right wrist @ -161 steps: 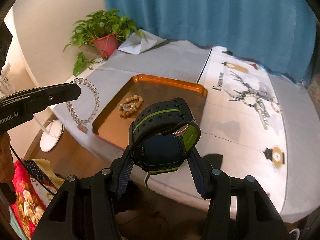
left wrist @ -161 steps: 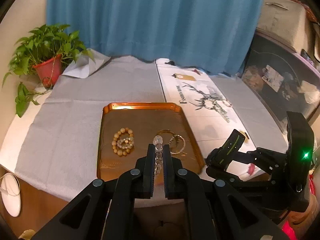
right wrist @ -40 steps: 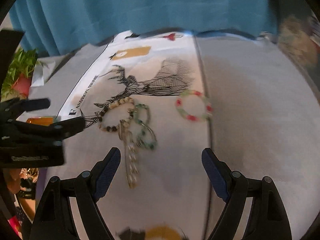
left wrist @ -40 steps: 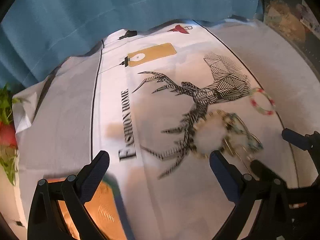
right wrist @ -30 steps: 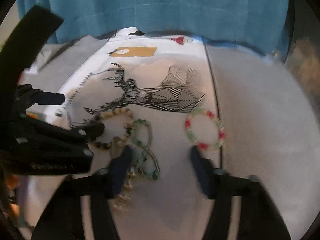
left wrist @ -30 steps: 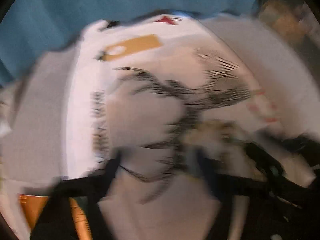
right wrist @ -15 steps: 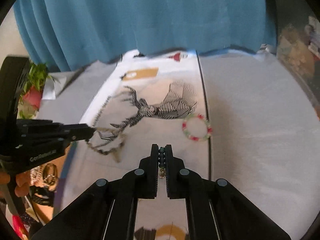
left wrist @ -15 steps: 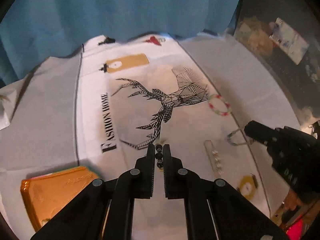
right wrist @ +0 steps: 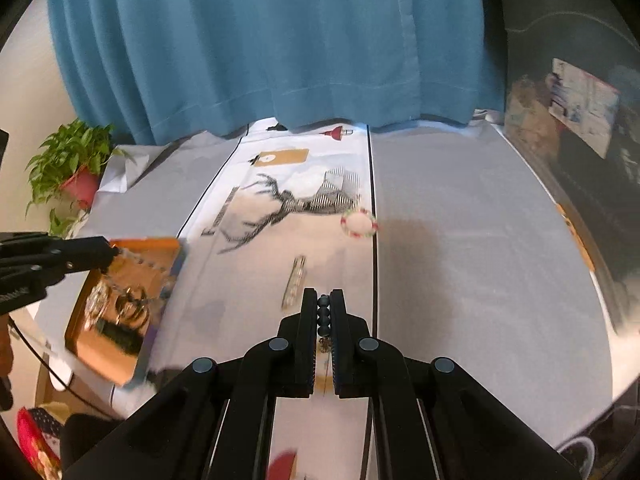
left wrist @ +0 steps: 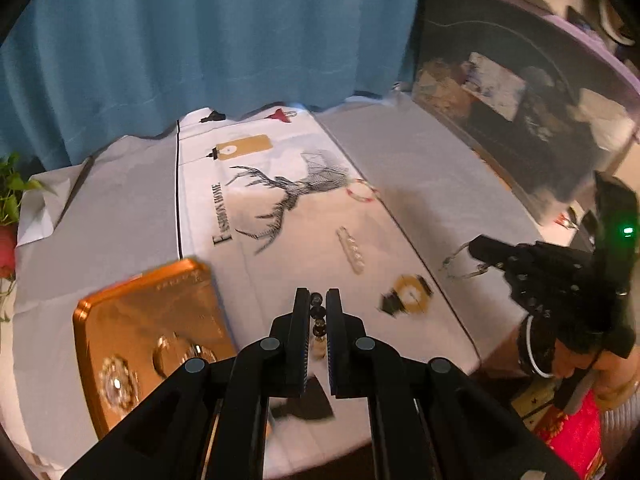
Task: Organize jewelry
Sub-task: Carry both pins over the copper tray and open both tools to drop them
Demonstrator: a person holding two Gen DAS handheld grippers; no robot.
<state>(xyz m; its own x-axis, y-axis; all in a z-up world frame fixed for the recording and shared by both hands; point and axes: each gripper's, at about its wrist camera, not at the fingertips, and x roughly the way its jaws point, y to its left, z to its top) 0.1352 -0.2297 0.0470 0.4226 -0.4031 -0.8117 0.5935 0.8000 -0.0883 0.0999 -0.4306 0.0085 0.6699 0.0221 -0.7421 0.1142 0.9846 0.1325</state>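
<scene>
My left gripper (left wrist: pixel 317 300) is shut on a dark-beaded bracelet (left wrist: pixel 317 312), held above the table beside the orange tray (left wrist: pixel 146 296). My right gripper (right wrist: pixel 323 300) is shut on a green-beaded bracelet (right wrist: pixel 323 316); it also shows in the left wrist view (left wrist: pixel 486 249) with the bracelet (left wrist: pixel 458 262) hanging from it. The tray (right wrist: pixel 158 245) holds several pieces of jewelry (right wrist: pixel 134 294). A red and green bracelet (right wrist: pixel 359 222) and a clear bead strand (right wrist: pixel 295 280) lie on the deer-print cloth (right wrist: pixel 280 204). My left gripper (right wrist: pixel 104 254) reaches over the tray in the right wrist view.
A blue curtain (right wrist: pixel 260 40) hangs behind the table. A potted plant (right wrist: pixel 76 168) stands at the back left. A dark storage box (left wrist: pixel 520 92) sits to the right. The grey tablecloth (right wrist: pixel 460 240) covers the right half.
Both grippers closed on bracelets from the pile on the deer cloth and lifted them. The left gripper has since pulled back toward the tray; the right has drawn back too.
</scene>
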